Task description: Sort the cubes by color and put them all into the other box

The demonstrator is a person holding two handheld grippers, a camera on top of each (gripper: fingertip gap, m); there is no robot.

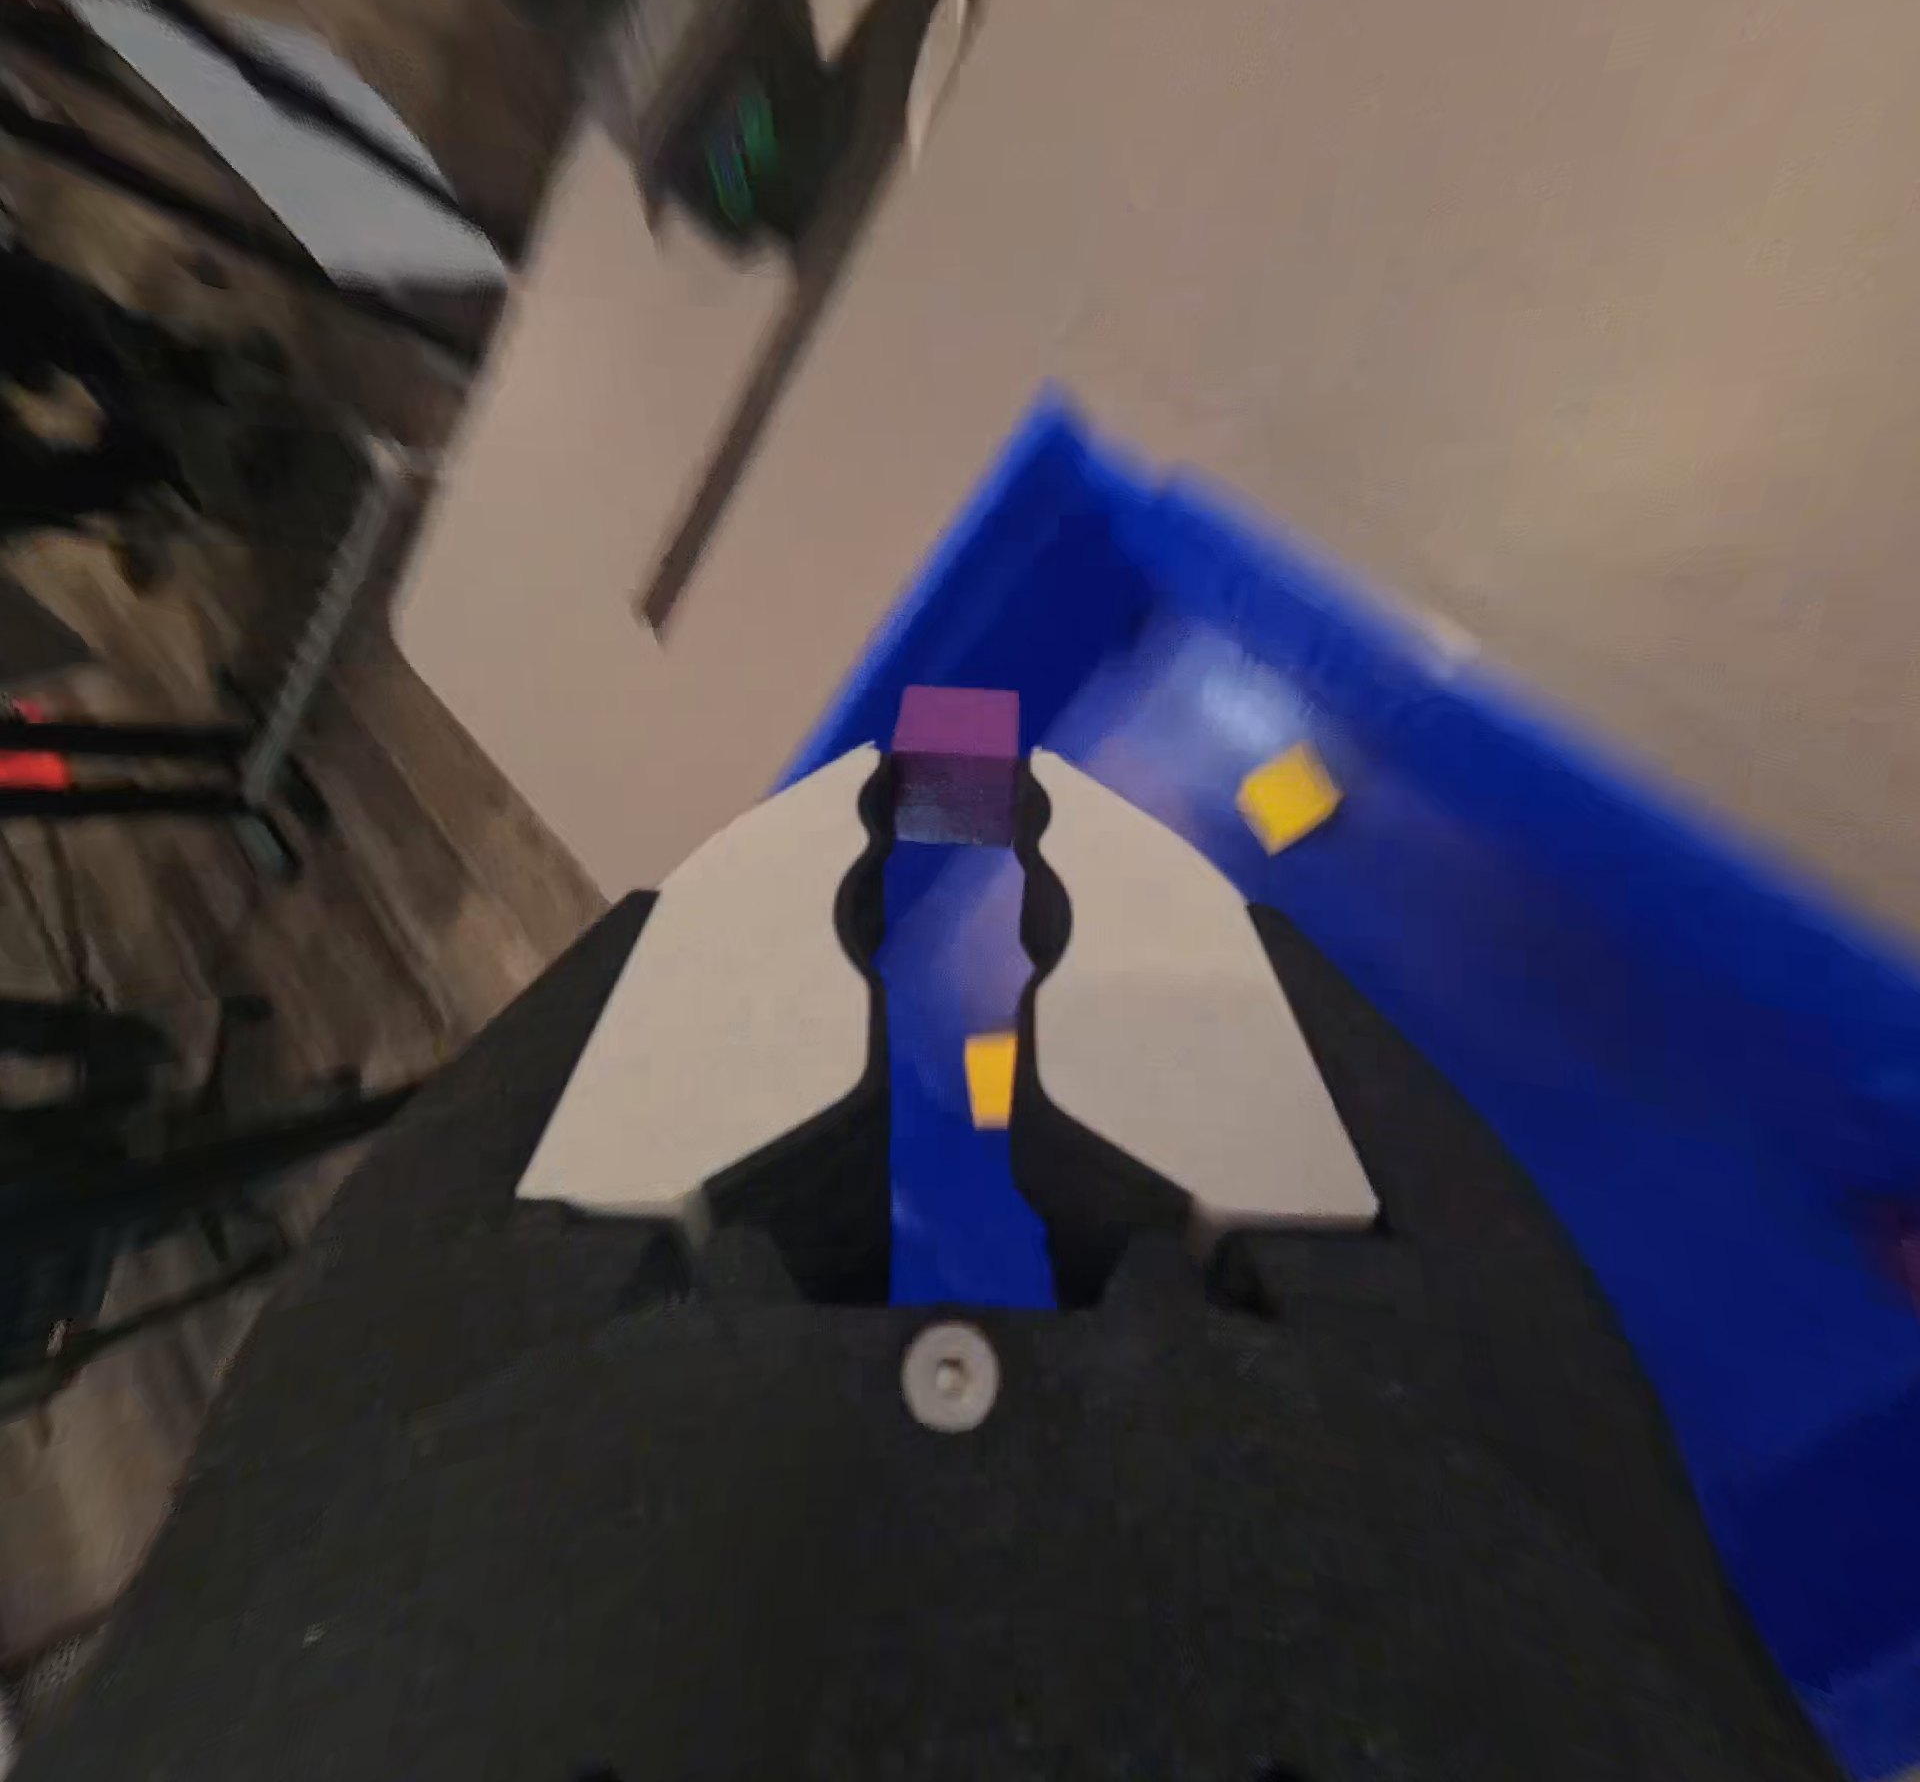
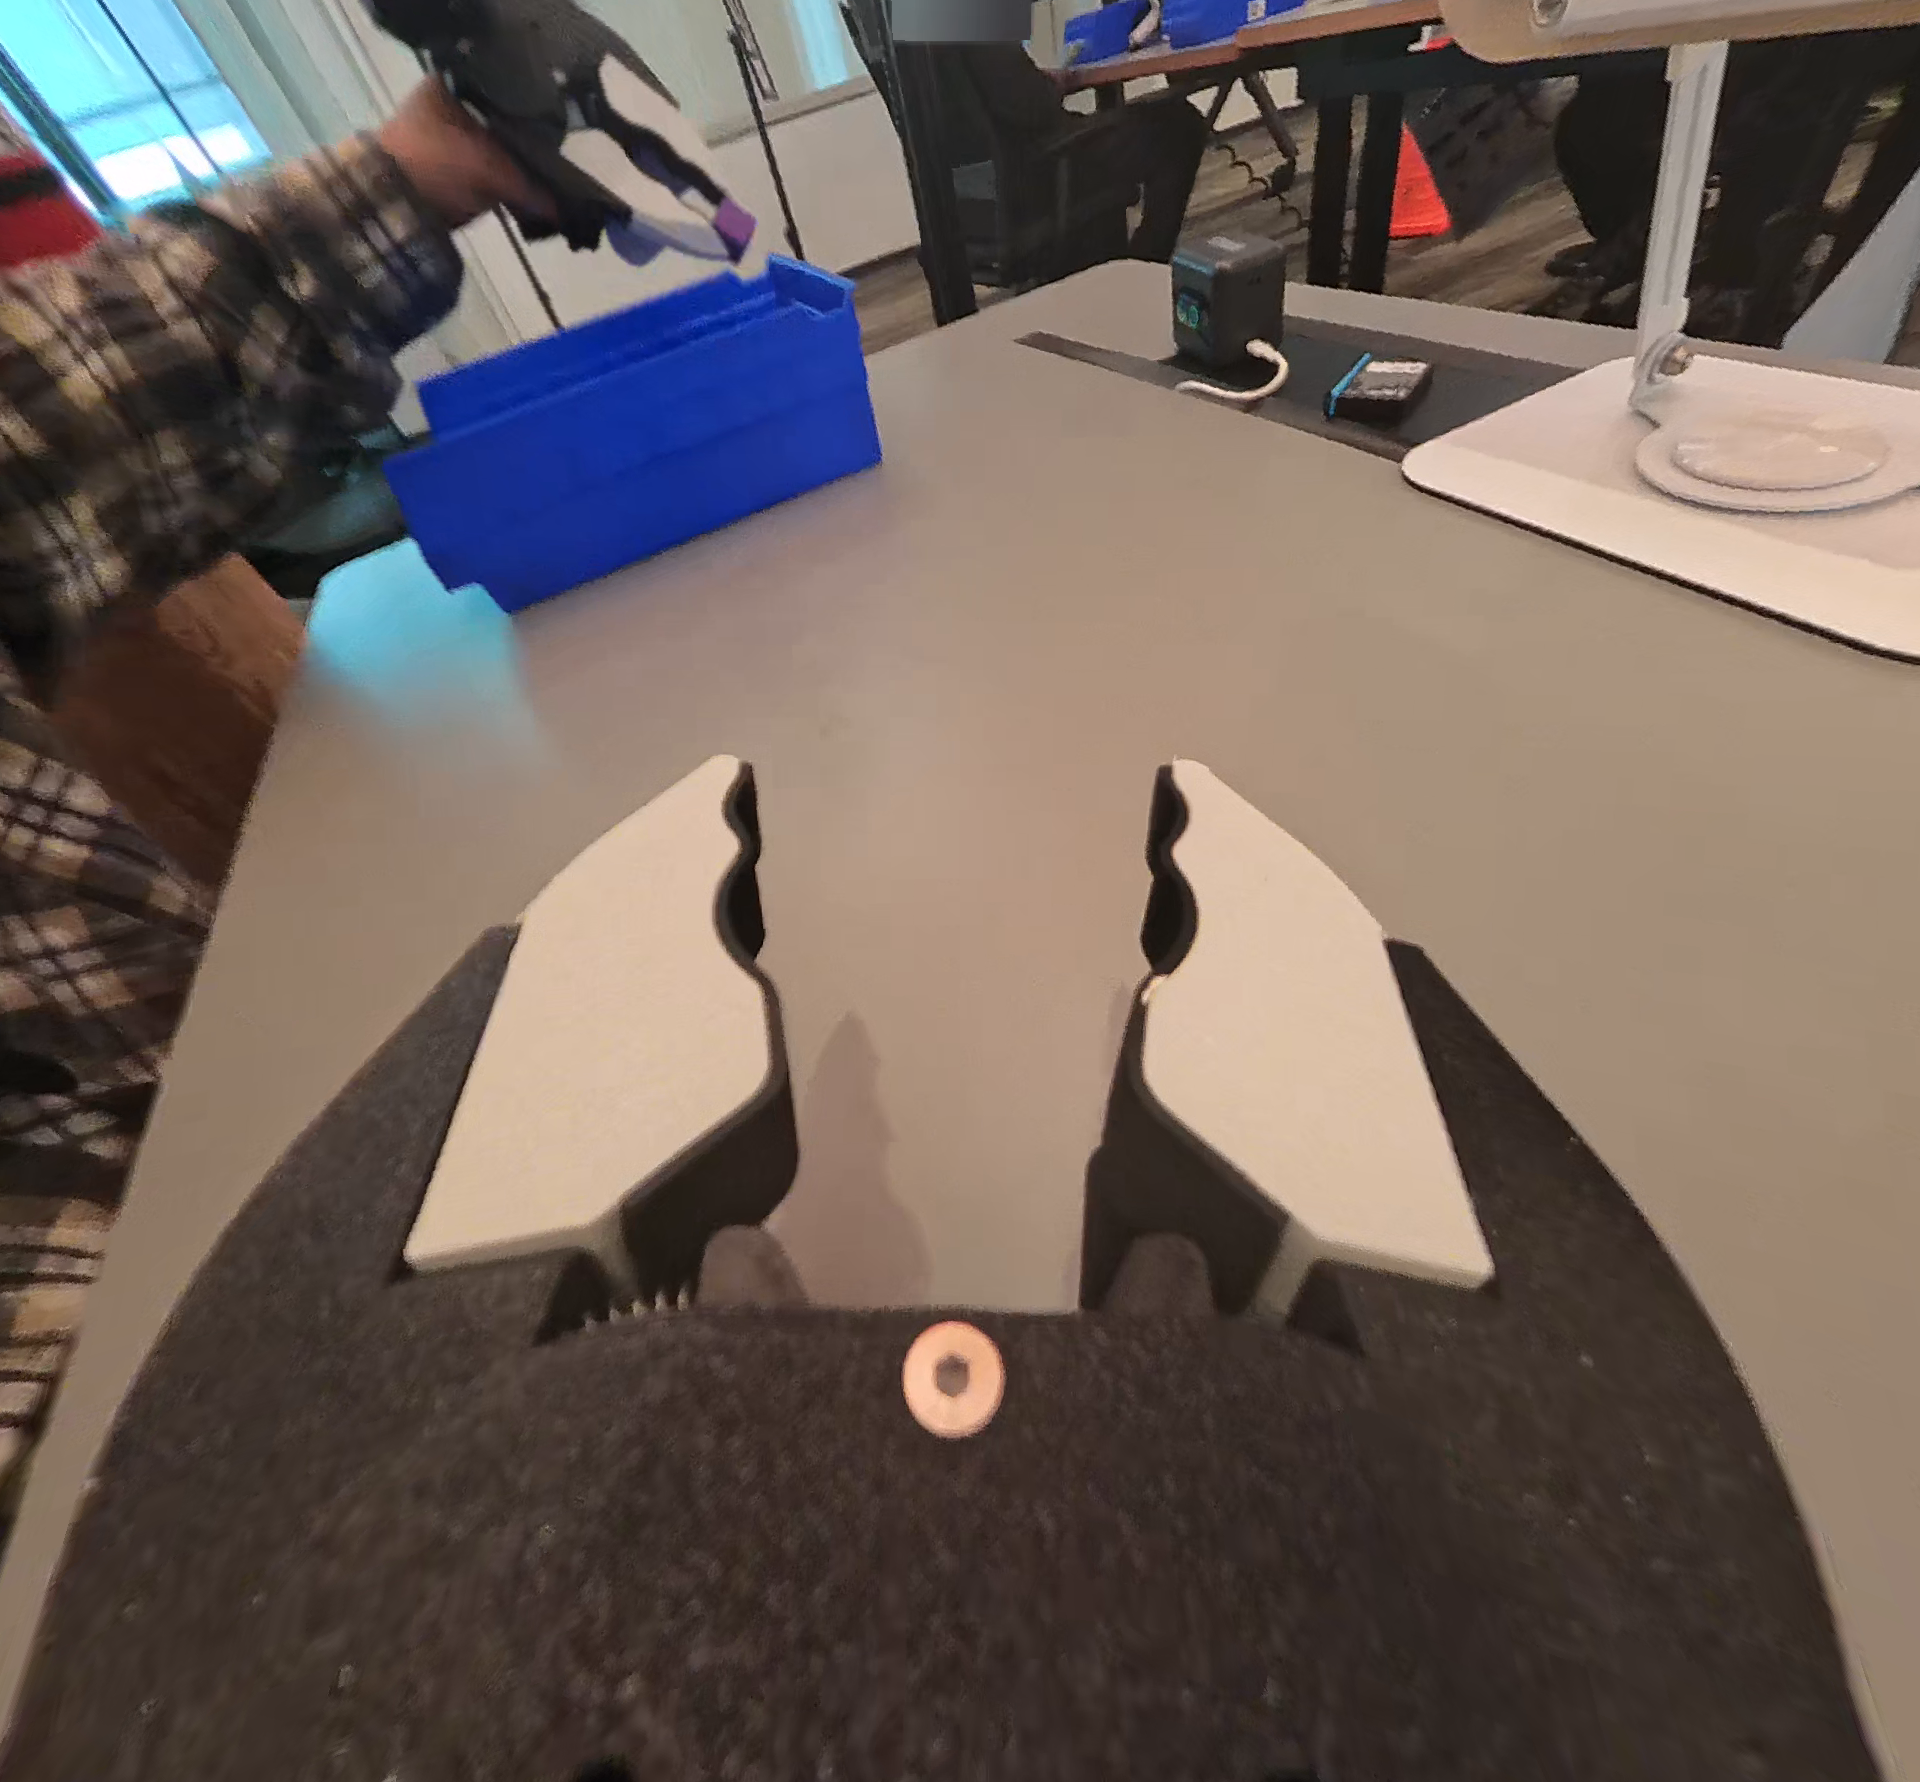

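My left gripper (image 1: 954, 776) is shut on a purple cube (image 1: 956, 761) and holds it in the air above a blue box (image 1: 1507, 901). Two yellow cubes (image 1: 1286, 795) lie on the box floor, one of them (image 1: 990, 1078) seen between my fingers. The right wrist view shows the same left gripper (image 2: 727, 231) with the purple cube (image 2: 736, 226) above the blue box (image 2: 634, 444) at the table's far left. My right gripper (image 2: 956, 797) is open and empty, low over the grey table (image 2: 1039, 641).
A white monitor stand base (image 2: 1662, 496) sits at the right. A black mat with a small black device (image 2: 1226, 298) and a cable lies at the back right. A person's plaid sleeve (image 2: 187, 361) is at the left. Something purple (image 1: 1907, 1254) shows at the box's right edge.
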